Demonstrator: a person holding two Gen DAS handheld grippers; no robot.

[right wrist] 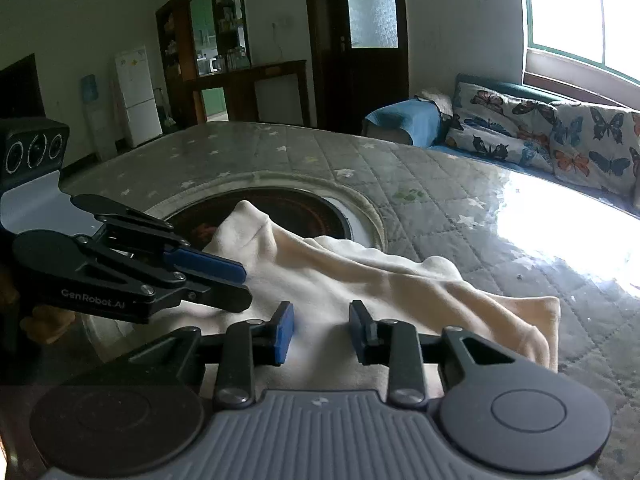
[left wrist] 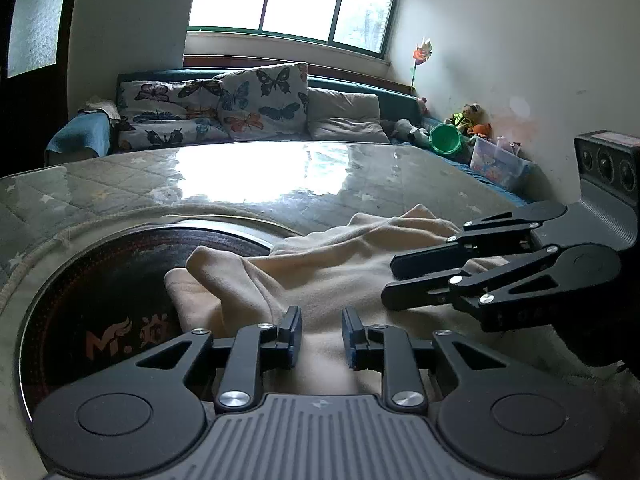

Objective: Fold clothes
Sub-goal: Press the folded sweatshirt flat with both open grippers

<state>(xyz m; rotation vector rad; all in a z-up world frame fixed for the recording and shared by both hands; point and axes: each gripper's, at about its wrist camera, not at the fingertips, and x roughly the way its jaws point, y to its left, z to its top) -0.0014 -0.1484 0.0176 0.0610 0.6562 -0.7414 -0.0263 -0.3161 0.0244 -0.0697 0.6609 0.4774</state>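
**A:** Cream cloth [left wrist: 320,264] is being shown lying crumpled on the quilted table cover [left wrist: 120,184], at the near edge. Its far left corner is being draped over the rim of the dark round disc [left wrist: 100,300] set into the table. Confirm?

**B:** Confirmed. In the right wrist view the same cloth is being seen running from the disc out to the right, and one hemmed corner is lying flat on the quilting.

**A:** Tongs status?

**B:** Left gripper [left wrist: 322,320] is being held low over the near part of the cloth, pointing down at a slant. Its jaws are standing partly apart with a narrow gap. The cloth is being seen smooth through that gap, and nothing is being pinched.

**A:** And the right one?

**B:** Right gripper [right wrist: 322,316] is being held just beside it, over the right part of the cloth. Its jaws are likewise parted a little, with the blue pads [right wrist: 285,334] clear of the fabric. No grip is being shown.

**A:** Spacing between the two?

**B:** They are near each other, tips angled inward, not touching.

**A:** Background?

**B:** Butterfly cushions [left wrist: 260,100] are being seen on a sofa at the far side under the window. A green bucket [left wrist: 446,140] is sitting far right.
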